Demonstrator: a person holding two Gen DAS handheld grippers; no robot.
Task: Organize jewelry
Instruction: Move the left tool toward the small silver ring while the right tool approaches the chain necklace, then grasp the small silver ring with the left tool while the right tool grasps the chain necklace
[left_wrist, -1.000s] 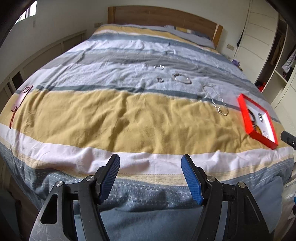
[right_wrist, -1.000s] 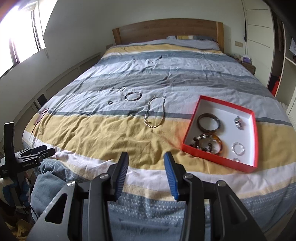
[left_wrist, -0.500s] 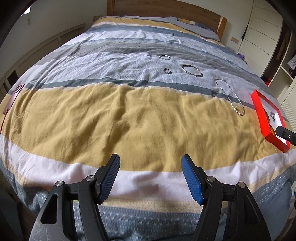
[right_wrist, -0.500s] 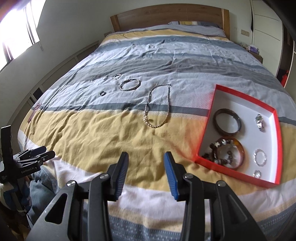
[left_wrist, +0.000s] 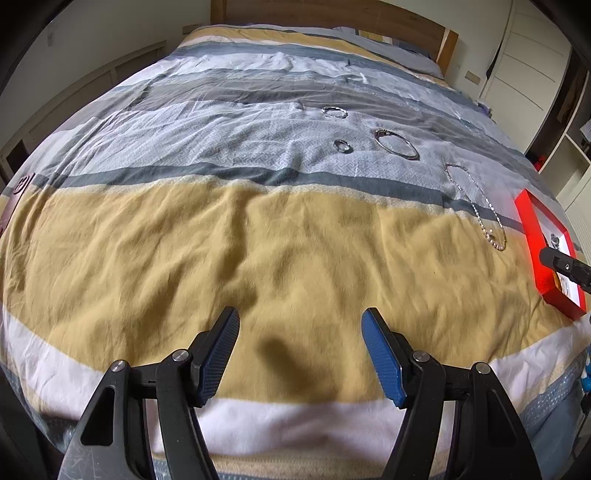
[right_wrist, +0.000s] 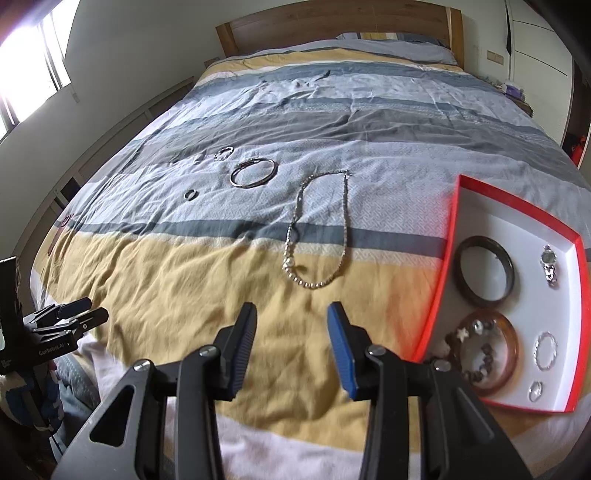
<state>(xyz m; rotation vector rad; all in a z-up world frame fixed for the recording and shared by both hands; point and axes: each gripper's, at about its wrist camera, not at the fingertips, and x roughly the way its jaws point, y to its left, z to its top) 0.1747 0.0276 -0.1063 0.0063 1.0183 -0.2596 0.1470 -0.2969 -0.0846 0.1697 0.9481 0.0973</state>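
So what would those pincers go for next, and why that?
Probably the right gripper eases forward and down onto the chain necklace. It is the nearest loose piece, straight ahead of its open, empty jaws, beside the red tray that already holds bangles. The left gripper faces only bare quilt.

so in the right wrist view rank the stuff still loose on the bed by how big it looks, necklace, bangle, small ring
1. necklace, the longest loop, and the nearest of the three
2. thin metal bangle
3. small ring, tiny

The order looks safe: all three lie fairly close together on the bedspread.
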